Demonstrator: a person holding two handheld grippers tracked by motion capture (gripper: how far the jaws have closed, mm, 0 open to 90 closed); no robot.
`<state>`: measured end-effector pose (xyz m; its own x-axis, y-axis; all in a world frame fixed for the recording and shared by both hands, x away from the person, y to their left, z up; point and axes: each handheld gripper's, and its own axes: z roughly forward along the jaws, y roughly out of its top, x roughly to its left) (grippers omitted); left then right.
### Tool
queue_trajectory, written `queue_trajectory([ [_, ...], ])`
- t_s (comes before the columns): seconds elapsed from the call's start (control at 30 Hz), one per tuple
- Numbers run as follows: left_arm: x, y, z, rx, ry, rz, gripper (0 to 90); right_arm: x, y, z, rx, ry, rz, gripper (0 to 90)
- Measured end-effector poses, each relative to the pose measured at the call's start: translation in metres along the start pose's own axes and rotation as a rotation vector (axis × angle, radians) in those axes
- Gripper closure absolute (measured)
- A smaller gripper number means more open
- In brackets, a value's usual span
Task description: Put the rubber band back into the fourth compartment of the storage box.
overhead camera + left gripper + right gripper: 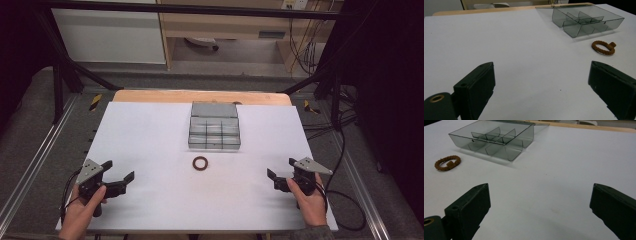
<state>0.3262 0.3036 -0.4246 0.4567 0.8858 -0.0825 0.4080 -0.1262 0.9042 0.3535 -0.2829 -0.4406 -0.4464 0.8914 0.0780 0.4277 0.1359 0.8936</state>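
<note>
A white worktop (150, 150) carries a clear grey compartment box (214, 131), which serves here as the reference point. The box sits toward the far middle of the worktop, with its lid (214, 109) laid open flat behind it, and its interior is split by dividers into several compartments; all visible compartments appear empty. Just in front of the box, on the near side and slightly left of its centre, lies a brown braided ring (200, 163), flat on the surface and apart from the box wall. In the left gripper view the ring shows a small tab on its edge. The left gripper (119, 176) is held in a hand (82, 210) well to the near left of the box, jaws spread wide with nothing between them. The right gripper (280, 169) is held in a hand (310, 200) well to the near right of the box, jaws likewise wide apart and empty. Both grippers point inward toward the ring, neither touching it.
</note>
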Motion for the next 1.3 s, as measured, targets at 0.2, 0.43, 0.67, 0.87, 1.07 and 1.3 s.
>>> queue_trajectory([
  [0.2, 0.0, 0.0, 0.0, 0.005, 0.003, 0.005, 6.9, 0.005, 0.002, 0.002, 0.018, 0.013, -0.01, 3.1],
  [0.43, -0.001, -0.001, 0.001, 0.018, 0.006, 0.001, 6.8, 0.011, 0.009, 0.002, 0.055, 0.01, 0.024, 2.7],
  [0.67, -0.001, -0.001, 0.001, 0.024, 0.005, 0.008, 6.8, 0.023, 0.018, 0.007, 0.067, 0.029, -0.006, 2.8],
  [0.87, -0.003, -0.002, 0.002, 0.031, -0.002, 0.017, 6.8, 0.032, 0.033, 0.021, 0.111, 0.051, -0.022, 3.6],
  [1.07, -0.003, -0.002, 0.003, 0.037, -0.003, 0.018, 6.8, 0.041, 0.044, 0.032, 0.145, 0.071, -0.044, 3.8],
  [1.3, -0.003, -0.002, 0.003, 0.04, -0.002, 0.012, 6.7, 0.053, 0.056, 0.045, 0.17, 0.105, -0.059, 4.2],
])
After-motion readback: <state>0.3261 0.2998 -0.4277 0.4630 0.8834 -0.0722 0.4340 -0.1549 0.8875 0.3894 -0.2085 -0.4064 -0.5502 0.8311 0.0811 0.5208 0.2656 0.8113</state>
